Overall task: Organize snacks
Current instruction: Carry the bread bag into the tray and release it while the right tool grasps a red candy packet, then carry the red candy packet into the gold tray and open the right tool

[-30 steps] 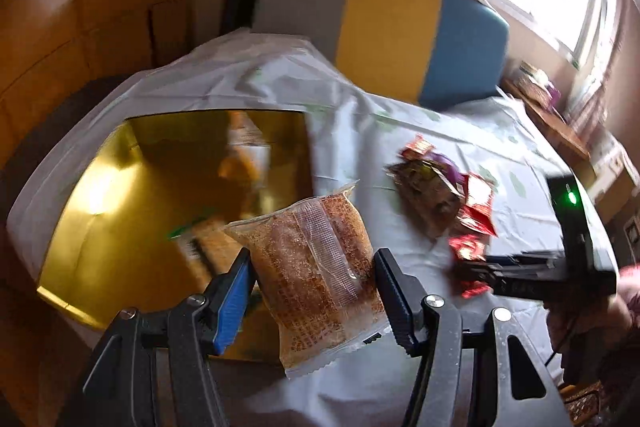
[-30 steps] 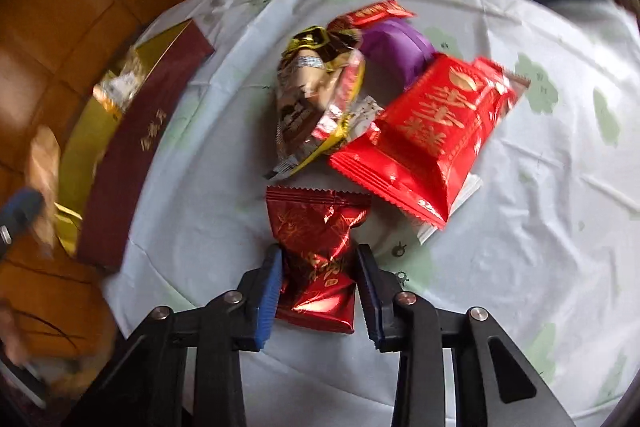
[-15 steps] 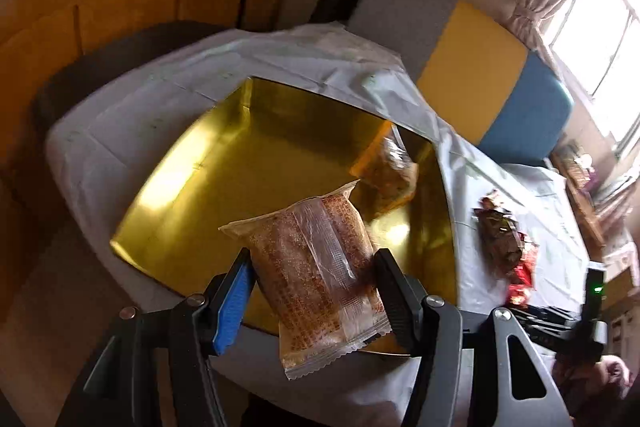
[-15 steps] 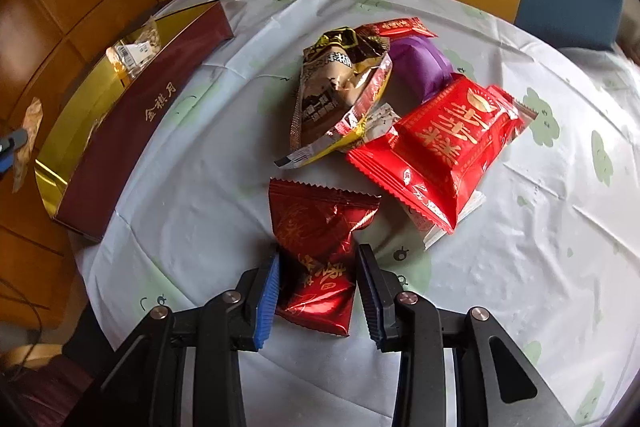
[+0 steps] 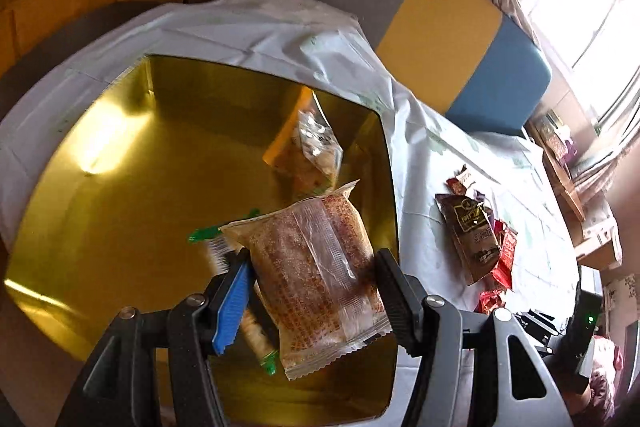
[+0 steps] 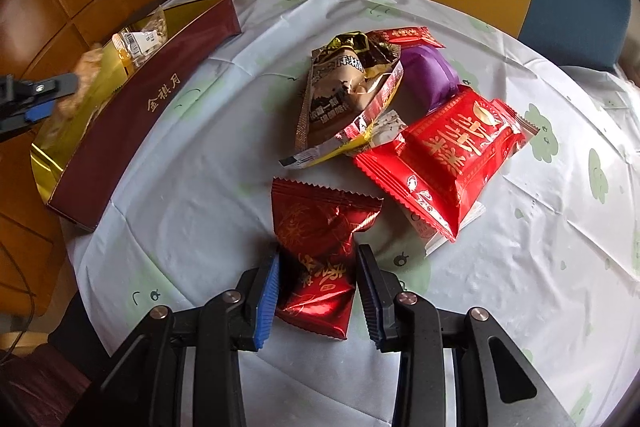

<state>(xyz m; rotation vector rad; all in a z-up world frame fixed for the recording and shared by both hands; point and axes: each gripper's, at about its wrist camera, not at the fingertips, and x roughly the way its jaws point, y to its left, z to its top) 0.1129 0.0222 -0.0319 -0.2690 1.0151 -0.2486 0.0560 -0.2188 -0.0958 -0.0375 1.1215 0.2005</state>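
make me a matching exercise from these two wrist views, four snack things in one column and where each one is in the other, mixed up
Things:
1. brown clear-wrapped cake
2. dark red foil packet
3. purple packet
4. green-ended packet

Places:
A. on the gold box floor
B. in the snack pile on the tablecloth
C. between the left gripper jaws
D. between the right gripper jaws

Pairs: 1-C, 2-D, 3-B, 4-A

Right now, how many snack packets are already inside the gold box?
2: an orange-and-clear packet against the far right wall, and a green-ended packet under the left gripper. Others may be hidden.
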